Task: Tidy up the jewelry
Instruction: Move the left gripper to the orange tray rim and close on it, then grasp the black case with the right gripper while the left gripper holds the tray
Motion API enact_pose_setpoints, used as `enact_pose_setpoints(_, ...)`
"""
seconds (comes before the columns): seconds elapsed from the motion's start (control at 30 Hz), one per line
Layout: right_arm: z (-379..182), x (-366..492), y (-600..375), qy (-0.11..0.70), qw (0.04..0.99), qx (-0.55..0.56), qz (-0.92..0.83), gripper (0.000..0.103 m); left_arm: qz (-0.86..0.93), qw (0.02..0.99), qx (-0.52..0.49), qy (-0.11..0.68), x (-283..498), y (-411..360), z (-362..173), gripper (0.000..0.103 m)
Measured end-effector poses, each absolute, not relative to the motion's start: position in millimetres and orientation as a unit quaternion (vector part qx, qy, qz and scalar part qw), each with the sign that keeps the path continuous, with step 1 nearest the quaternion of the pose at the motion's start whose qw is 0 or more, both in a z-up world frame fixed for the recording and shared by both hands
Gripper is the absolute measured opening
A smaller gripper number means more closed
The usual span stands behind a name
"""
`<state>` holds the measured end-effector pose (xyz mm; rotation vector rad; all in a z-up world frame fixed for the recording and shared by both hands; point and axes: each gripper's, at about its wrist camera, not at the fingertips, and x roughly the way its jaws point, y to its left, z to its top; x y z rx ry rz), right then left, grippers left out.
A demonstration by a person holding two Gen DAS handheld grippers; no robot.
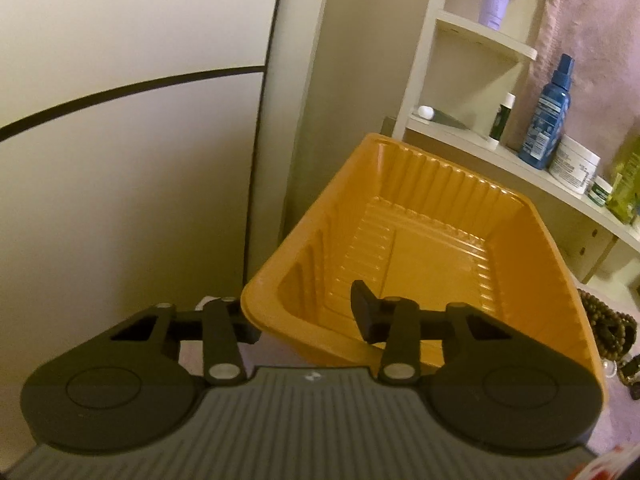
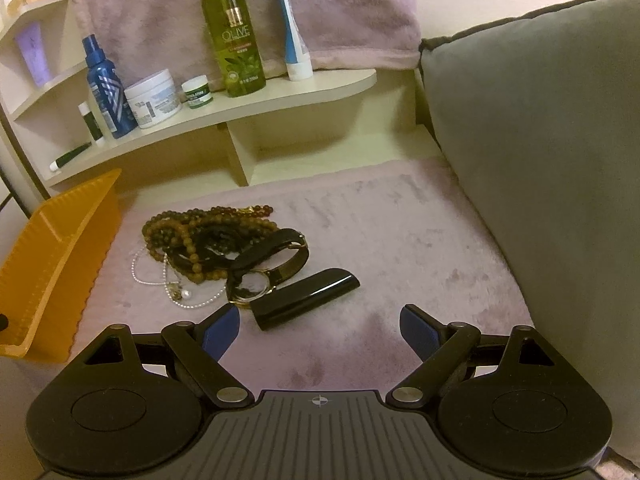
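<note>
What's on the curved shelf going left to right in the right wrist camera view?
Small green tube → blue spray bottle → white jar → small green-labelled jar → olive oil bottle → blue and white tube.

Both tools share one build. The left tool [image 1: 308,320] has a grey body with raised lengthwise ribs and a small white mark near its front edge, flanked by two rounded black housings, each with a shallow circular disc pressed into its top. Black link arms run forward from silver pivot pins, with triangular cut-outs in the outer arms, and its fingers [image 1: 366,312] end in black pads. The right tool [image 2: 318,330] looks the same, except that its body carries a small crosshair marking and its fingers [image 2: 418,328] have blue pads.
</note>
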<state>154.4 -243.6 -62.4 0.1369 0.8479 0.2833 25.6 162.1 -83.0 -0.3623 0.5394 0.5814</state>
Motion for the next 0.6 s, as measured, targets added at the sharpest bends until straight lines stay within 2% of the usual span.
enact_pose_setpoints(0.07,-64,156,-244,0.411,0.899,0.066,0.136,0.088,0.287,0.904,-0.181,0.258,24,165,-83,0.031)
enact_pose_setpoints(0.3,-65,159,-247,0.412,0.899,0.068,0.130,0.088,0.300,0.903,-0.188,0.244,17,171,-77,0.023)
enact_pose_setpoints(0.33,-66,159,-247,0.412,0.899,0.068,0.130,0.088,0.297,0.904,-0.190,0.240,16,171,-75,0.016)
enact_pose_setpoints(0.6,-65,160,-254,0.409,0.901,0.076,0.126,0.088,0.304,0.908,-0.162,0.236,22,163,-67,0.016)
